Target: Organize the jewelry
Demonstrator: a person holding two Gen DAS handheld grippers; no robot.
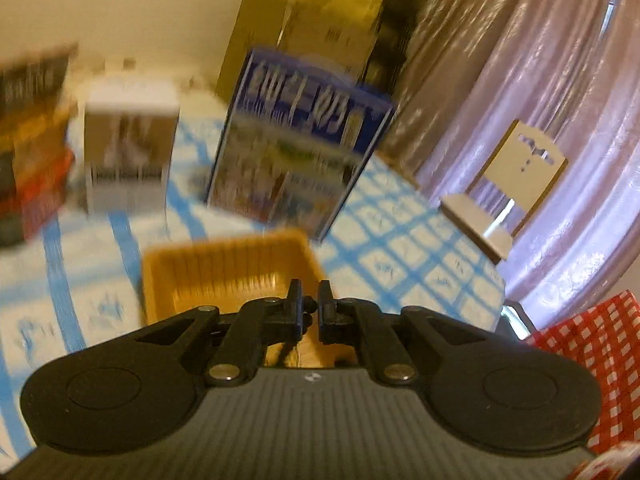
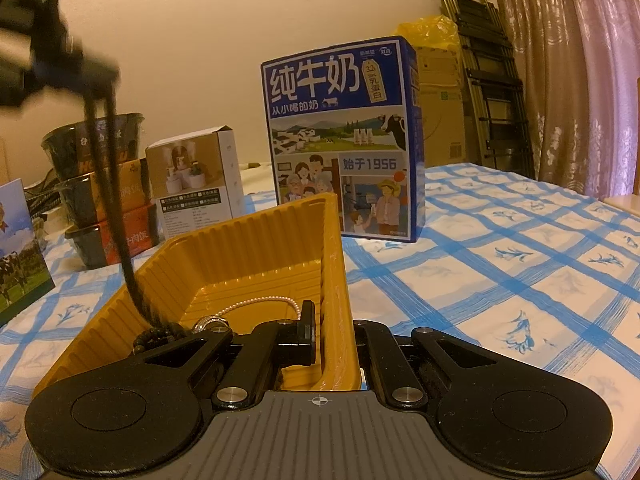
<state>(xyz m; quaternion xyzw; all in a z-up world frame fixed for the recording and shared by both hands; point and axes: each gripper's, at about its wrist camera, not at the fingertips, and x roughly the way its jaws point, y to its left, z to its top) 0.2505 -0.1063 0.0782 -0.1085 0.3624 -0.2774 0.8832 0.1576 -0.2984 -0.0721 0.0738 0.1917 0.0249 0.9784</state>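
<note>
Gripping the right-hand wall of a ribbed mustard-yellow plastic tray [image 2: 240, 256], the right tongs [image 2: 334, 330] stand narrow, one finger inside the tray and the other outside it. The tray sits on the bench [image 2: 520, 248], which is covered with a white cloth checked in blue, just in front of a tall blue milk carton [image 2: 340, 140] printed with Chinese characters. Inside the tray a thin string of pale pearl beads [image 2: 260, 303] lies on the floor just ahead of the inner finger, with a silvery ring-shaped piece [image 2: 210, 323] beside it. A dark braided cord necklace [image 2: 116, 216] hangs from the left tongs [image 2: 94, 80], clamped on its upper end at the upper left, and its lower end coils in the tray's near left corner. The left wrist view is blurred; there those tongs [image 1: 310, 302] show a narrow gap above the tray [image 1: 224, 264].
</note>
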